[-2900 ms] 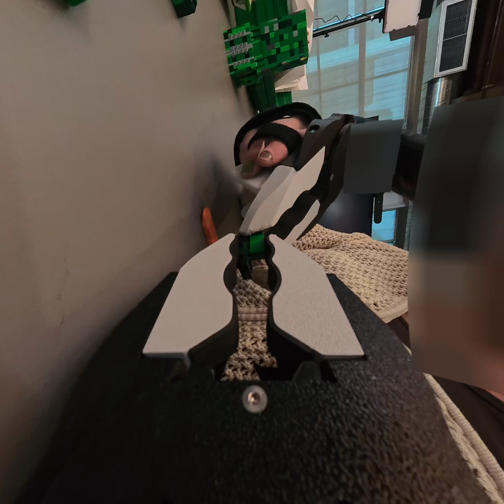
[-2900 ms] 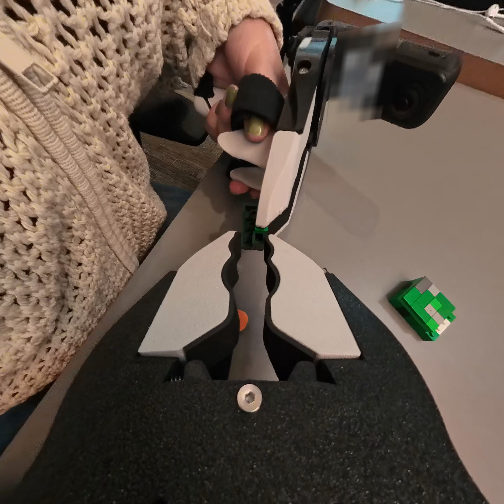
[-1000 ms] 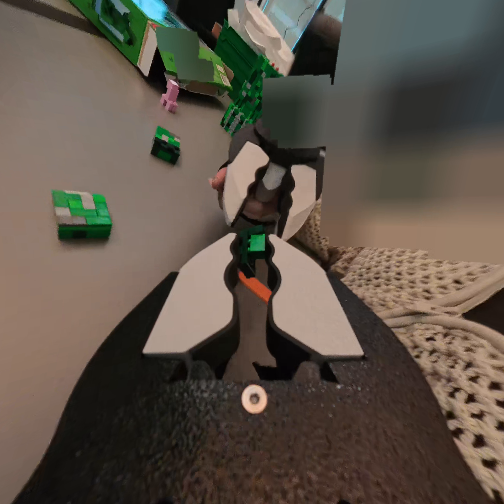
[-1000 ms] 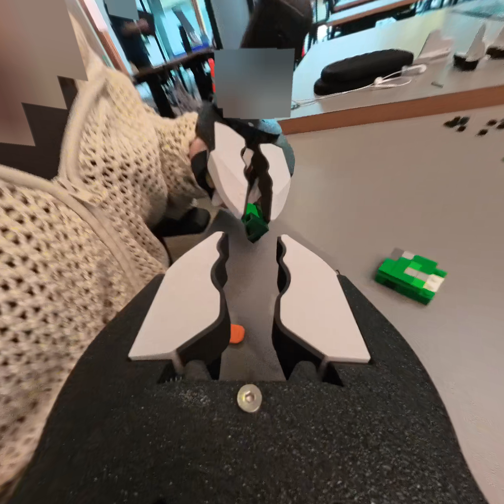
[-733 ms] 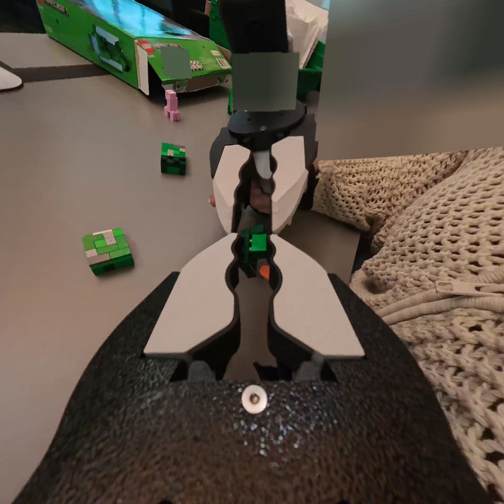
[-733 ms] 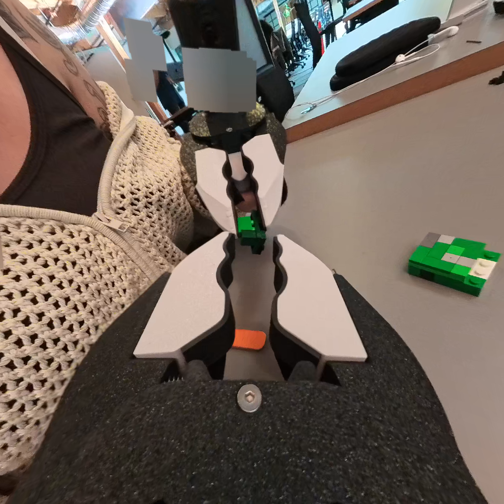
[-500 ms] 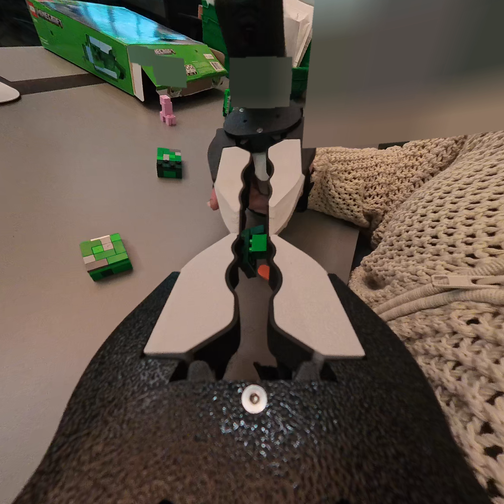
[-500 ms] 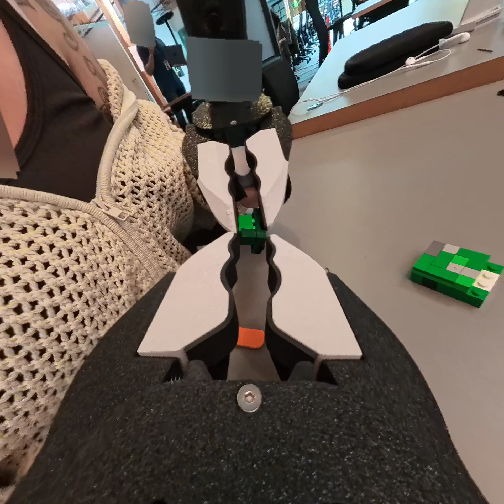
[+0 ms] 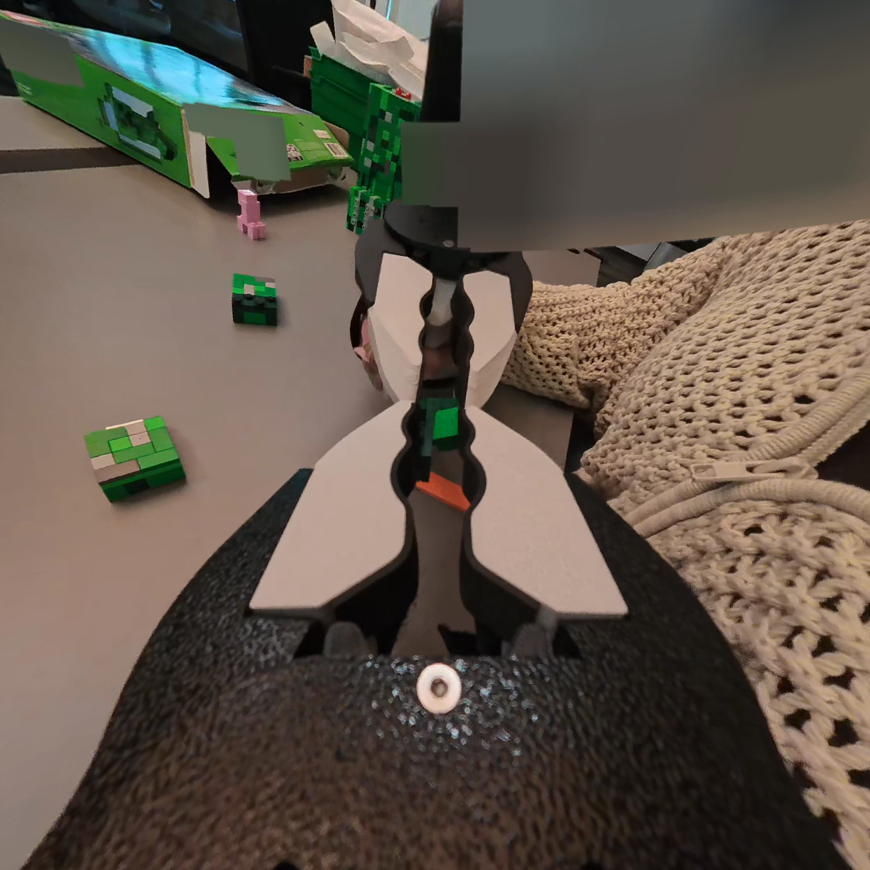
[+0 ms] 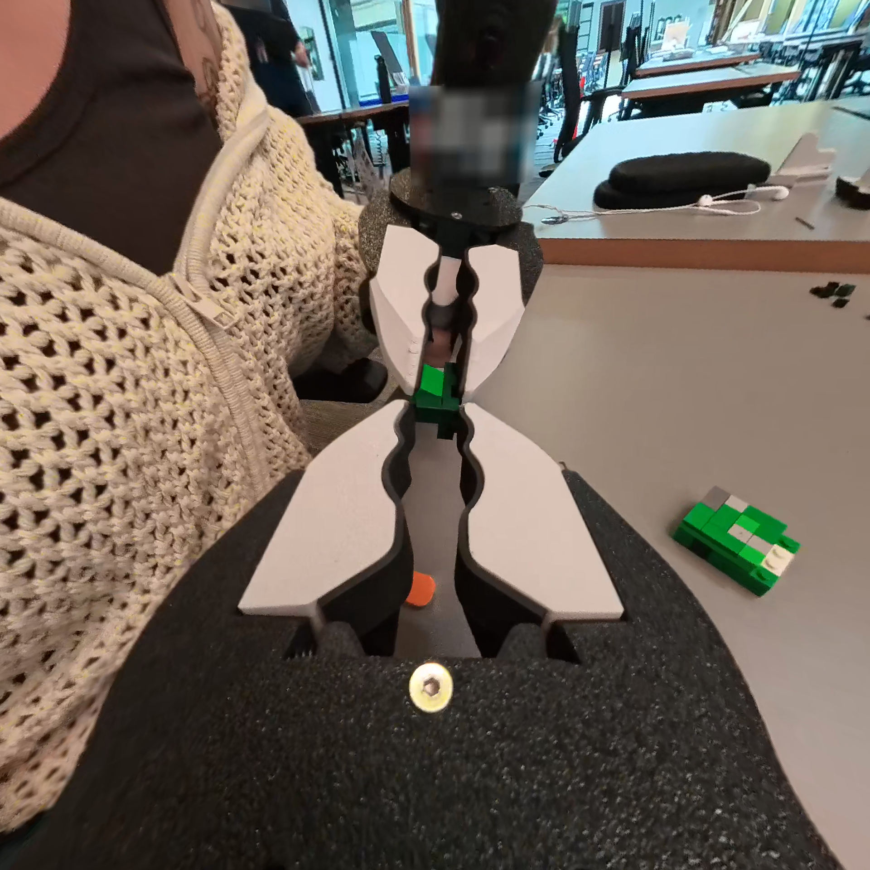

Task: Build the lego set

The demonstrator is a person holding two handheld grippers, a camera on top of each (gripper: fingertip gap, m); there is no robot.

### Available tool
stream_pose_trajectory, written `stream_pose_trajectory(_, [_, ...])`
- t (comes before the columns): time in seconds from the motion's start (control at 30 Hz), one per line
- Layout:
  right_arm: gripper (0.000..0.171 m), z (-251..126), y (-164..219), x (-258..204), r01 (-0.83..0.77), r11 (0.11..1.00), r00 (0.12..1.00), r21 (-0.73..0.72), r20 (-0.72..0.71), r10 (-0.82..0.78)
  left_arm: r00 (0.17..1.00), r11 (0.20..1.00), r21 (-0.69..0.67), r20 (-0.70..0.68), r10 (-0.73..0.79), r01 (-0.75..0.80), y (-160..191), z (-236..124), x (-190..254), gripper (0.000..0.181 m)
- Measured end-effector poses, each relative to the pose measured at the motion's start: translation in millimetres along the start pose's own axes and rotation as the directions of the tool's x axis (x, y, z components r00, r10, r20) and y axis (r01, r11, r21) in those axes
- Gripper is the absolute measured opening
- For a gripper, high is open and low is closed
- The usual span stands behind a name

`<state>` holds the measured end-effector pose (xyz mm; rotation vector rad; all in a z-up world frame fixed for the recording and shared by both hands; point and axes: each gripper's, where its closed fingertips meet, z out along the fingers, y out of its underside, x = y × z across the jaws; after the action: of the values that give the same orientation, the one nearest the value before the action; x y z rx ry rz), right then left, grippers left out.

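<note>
At frame centre, my right claw has closed onto the small green brick cluster beside my clamped left claw; pressing together comes next.

White gripper fingers, cream knit sleeve

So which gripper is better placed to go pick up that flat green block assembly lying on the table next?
Probably the right gripper: in its view the flat green assembly lies close beside it. Both grippers are shut on the small green lego piece, so the left gripper could keep holding it.
</note>
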<state>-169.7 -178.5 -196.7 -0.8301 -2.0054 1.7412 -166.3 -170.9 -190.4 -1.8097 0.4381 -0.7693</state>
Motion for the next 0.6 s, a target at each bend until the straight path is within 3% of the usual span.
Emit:
stream_pose_trajectory(0.43, [0.016, 4, -2, 9, -0.004, 0.999, 0.998, 0.044, -0.063, 0.007, 0.976, 0.981, -0.023, 0.099, 0.195, -0.194, -3, -3, -7, 0.016])
stream_pose_trajectory(0.47, [0.016, 4, -3, 14, -0.003, 0.999, 0.995, 0.048, -0.102, 0.008, 0.974, 0.978, -0.002, 0.085, 0.208, -0.209, -7, -3, -3, 0.0])
stream_pose_trajectory(0.57, [0.016, 16, 3, 2, 0.025, 0.999, 0.999, 0.027, -0.038, -0.024, 0.958, 0.962, -0.038, 0.098, 0.271, -0.269, -4, 6, 0, 0.0])
stream_pose_trajectory(0.6, [0.016, 16, 6, 6, 0.047, 0.999, 0.996, 0.017, -0.076, -0.046, 0.955, 0.959, -0.057, 0.098, 0.281, -0.276, -2, 6, -2, 0.0])
